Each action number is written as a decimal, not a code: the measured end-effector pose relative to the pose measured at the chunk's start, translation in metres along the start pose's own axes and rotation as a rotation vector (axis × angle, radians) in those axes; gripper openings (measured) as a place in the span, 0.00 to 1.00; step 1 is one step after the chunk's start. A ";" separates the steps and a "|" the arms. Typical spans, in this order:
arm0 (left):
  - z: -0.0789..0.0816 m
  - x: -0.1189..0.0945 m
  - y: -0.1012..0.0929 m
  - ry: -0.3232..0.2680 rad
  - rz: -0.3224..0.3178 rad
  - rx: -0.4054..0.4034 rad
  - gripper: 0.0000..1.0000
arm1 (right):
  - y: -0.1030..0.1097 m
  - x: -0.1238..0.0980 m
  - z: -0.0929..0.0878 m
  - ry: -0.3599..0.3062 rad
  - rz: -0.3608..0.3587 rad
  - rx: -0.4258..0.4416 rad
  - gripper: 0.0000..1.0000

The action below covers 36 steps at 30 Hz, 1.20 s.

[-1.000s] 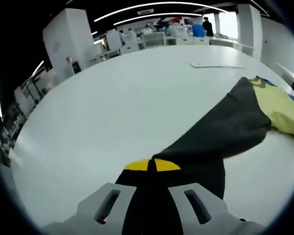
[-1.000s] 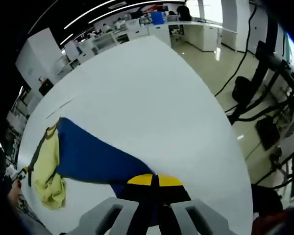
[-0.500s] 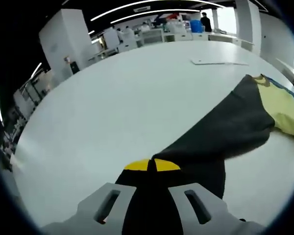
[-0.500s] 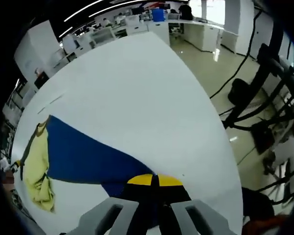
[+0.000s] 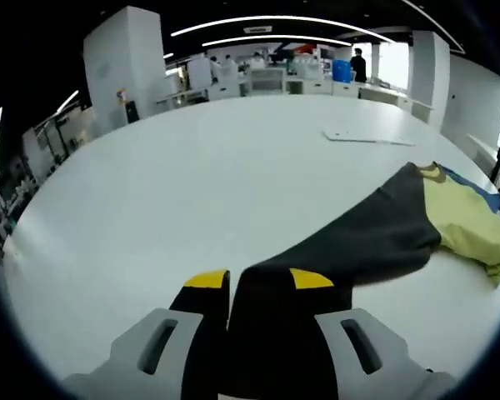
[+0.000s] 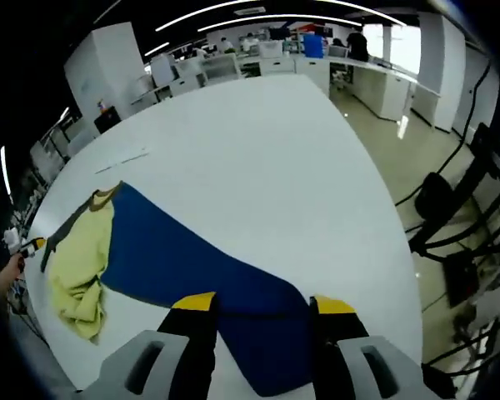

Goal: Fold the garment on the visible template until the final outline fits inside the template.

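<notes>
Dark blue garment with yellow lining (image 6: 192, 267) lies stretched on white table (image 6: 258, 150), long axis running between two grippers. Left gripper (image 5: 250, 279): jaws parted, dark cloth end lying between, not pinched. Right gripper (image 6: 258, 304): jaws spread, blue end between them. Yellow collar end nearer left gripper's far side. Template outline not discernible.
</notes>
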<state>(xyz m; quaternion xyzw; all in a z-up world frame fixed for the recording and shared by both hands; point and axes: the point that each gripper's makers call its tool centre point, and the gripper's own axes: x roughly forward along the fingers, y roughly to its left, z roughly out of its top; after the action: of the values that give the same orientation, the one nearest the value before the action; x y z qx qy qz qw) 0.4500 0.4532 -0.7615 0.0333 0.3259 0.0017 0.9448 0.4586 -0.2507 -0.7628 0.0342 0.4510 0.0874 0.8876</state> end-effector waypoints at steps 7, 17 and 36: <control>0.010 -0.017 -0.029 -0.075 -0.110 0.003 0.51 | 0.041 -0.008 0.009 -0.054 0.108 -0.061 0.70; 0.017 -0.043 -0.075 -0.137 -0.253 0.090 0.79 | 0.108 -0.016 0.010 -0.093 0.272 -0.179 0.82; 0.024 -0.098 -0.151 -0.225 -0.457 0.185 0.99 | 0.246 -0.038 -0.013 -0.112 0.589 -0.425 0.99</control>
<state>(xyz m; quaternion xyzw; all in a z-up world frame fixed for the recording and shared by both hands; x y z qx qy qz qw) 0.3847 0.2985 -0.6917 0.0452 0.2166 -0.2449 0.9440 0.3955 -0.0163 -0.7055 -0.0179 0.3443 0.4290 0.8349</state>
